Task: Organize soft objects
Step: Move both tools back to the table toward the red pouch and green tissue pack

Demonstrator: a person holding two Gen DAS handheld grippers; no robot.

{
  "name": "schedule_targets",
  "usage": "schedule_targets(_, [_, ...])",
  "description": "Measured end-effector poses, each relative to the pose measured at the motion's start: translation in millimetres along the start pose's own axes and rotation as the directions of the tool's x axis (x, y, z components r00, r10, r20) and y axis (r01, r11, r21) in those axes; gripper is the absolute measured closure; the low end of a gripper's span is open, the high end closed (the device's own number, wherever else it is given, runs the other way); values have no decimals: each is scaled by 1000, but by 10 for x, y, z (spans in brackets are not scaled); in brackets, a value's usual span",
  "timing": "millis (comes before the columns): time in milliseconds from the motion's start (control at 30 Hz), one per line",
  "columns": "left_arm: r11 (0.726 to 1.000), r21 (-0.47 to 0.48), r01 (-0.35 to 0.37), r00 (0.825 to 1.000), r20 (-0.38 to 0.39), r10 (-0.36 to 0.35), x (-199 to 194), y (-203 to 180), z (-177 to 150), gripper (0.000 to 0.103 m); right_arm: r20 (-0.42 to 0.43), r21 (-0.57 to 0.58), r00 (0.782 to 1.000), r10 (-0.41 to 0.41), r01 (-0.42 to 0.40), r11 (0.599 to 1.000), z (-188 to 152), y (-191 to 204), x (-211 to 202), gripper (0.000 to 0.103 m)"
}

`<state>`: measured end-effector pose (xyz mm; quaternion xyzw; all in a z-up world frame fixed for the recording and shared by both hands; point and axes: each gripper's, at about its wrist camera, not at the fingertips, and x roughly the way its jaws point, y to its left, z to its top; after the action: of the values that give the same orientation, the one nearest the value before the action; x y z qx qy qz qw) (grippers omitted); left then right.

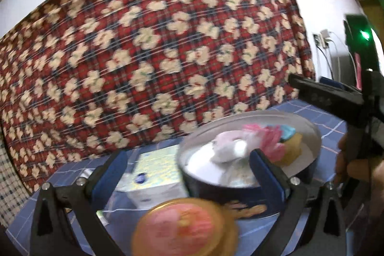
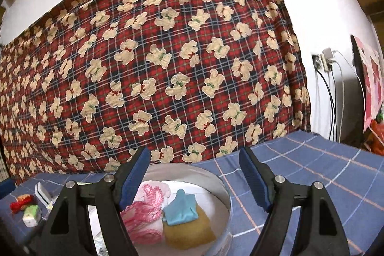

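Note:
A round metal tin (image 1: 309, 136) stands on the blue checked cloth and holds a white-pink soft piece (image 1: 228, 148), pink yarn (image 2: 144, 210), a blue cloth (image 2: 181, 210) and a yellow sponge (image 2: 187, 234). My left gripper (image 1: 187, 155) is open in front of the tin's near wall. A blurred round pink thing with a yellow rim (image 1: 180, 227) sits low between the finger bases and touches neither pad. My right gripper (image 2: 194, 174) hangs open over the tin with nothing between its pads. In the left wrist view the right gripper (image 1: 324, 97) shows at the right, held by a hand (image 1: 343, 160).
A white and yellow box (image 1: 158, 172) lies left of the tin. At the cloth's left end sit a red-yellow item (image 2: 21, 202) and a small green pack (image 2: 31, 214). A plaid teddy-bear blanket (image 2: 156, 64) hangs behind. Cables and a socket (image 2: 324, 61) are at the right wall.

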<state>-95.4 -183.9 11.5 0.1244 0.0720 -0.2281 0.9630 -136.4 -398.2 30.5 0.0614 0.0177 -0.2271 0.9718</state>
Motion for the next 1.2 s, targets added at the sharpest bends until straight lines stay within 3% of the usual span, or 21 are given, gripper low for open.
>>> schedule_targets(267, [996, -55, -70, 996, -55, 67, -8, 645, -167, 0, -49, 58, 999, 10, -7, 998, -76, 107, -124, 24])
schedule_targets(400, [991, -65, -115, 991, -80, 110, 12, 938, -244, 0, -49, 31, 999, 20, -19, 999, -111, 290, -198, 24])
schedule_targets(767, [968, -100, -230, 964, -162, 212, 99, 1729, -465, 0, -72, -13, 985, 159, -160, 987, -259, 1062, -337, 24])
schedule_targets(967, [949, -135, -286, 938, -243, 249, 203, 2167, -598, 0, -100, -42, 961, 259, -264, 964, -358, 1580, -389, 24])
schedule_targets(1100, [931, -203, -302, 921, -314, 230, 307, 2495, -705, 0, -145, -38, 934, 327, -336, 941, -431, 1927, -371, 24])
schedule_targets(1200, [913, -222, -343, 904, -343, 256, 370, 2715, -771, 0, -193, -45, 907, 374, -389, 920, -494, 2165, -347, 24])
